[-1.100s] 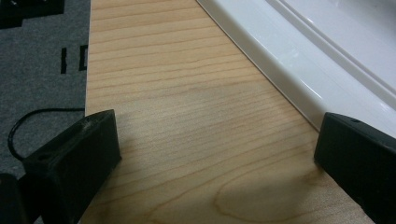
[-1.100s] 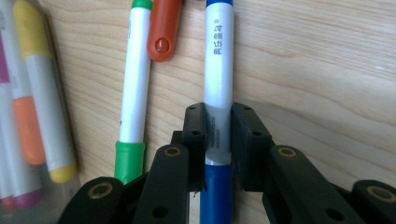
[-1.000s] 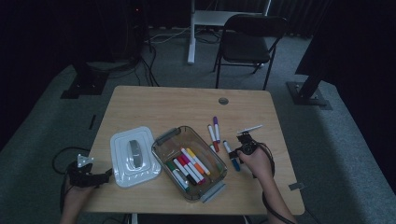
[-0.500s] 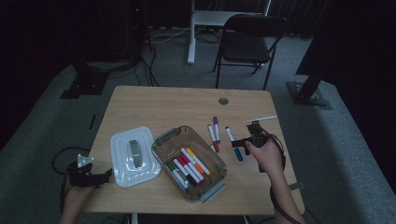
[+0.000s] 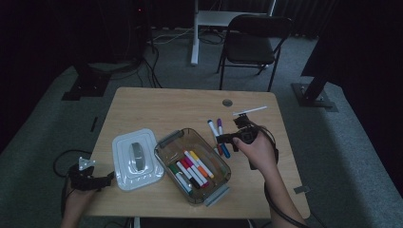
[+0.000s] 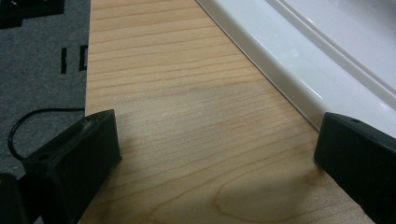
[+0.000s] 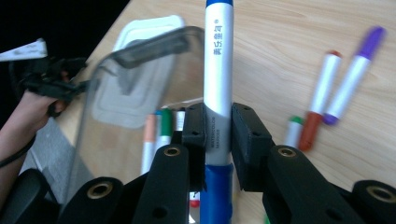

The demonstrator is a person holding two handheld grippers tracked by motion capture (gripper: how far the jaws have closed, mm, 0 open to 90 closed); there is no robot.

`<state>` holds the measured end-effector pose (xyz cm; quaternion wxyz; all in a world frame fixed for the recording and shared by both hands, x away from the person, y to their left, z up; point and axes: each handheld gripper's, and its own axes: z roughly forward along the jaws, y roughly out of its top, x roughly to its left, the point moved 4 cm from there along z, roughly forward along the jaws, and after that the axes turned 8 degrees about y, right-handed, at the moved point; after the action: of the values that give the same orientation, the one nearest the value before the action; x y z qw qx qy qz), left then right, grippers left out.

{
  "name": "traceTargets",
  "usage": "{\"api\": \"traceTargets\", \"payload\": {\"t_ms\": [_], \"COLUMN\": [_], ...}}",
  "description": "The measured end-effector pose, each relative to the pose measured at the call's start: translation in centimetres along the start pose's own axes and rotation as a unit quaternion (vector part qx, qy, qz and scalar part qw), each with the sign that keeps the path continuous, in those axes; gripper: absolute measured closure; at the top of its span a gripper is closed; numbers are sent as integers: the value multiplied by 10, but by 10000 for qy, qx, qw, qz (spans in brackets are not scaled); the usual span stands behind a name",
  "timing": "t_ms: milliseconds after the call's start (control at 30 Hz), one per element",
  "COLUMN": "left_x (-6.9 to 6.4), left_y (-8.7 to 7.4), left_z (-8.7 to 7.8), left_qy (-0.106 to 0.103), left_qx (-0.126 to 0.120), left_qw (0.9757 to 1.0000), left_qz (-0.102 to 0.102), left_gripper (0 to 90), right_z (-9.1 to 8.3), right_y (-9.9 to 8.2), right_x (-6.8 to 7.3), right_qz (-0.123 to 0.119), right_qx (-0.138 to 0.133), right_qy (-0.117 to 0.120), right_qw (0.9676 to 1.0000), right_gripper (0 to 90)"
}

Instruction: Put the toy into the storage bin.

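My right gripper (image 7: 218,128) clamps the white blue-capped marker (image 7: 218,70) above bare wooden tabletop (image 5: 180,107) between clear plastic bin (image 5: 167,141) and loose markers (image 5: 219,127); left gripper (image 6: 217,154) idles open at table's edge.

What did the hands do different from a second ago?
The right gripper, shut on the blue marker, lifted it off the table and swung toward the clear box. The left gripper stayed open by the white lid; the other markers stayed put.
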<state>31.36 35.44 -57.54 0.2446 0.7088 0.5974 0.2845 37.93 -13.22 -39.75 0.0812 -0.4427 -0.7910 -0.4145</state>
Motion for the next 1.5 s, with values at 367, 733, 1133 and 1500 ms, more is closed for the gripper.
{"api": "traceTargets", "payload": {"t_ms": [367,733,1133,1500], "left_x": [0,0,0,0], "left_y": [0,0,0,0], "left_z": [0,0,0,0], "left_qy": [-2,-1,0,-2], "left_qx": [2,-2,-1,5], "left_qw": [10000,10000,10000,10000], "left_qz": [1,0,0,9], "left_gripper": [7,6,6,7], "right_z": [26,79,111,142], "right_y": [7,-7,-19,-33], "right_x": [37,60,70,74], "right_qz": [-358,-552,-547,-553], "right_qx": [288,1060,1449,2005], "right_qy": [170,481,607,505], "right_qw": [9988,9917,9861,9768], "right_gripper": [763,763,762,762]}}
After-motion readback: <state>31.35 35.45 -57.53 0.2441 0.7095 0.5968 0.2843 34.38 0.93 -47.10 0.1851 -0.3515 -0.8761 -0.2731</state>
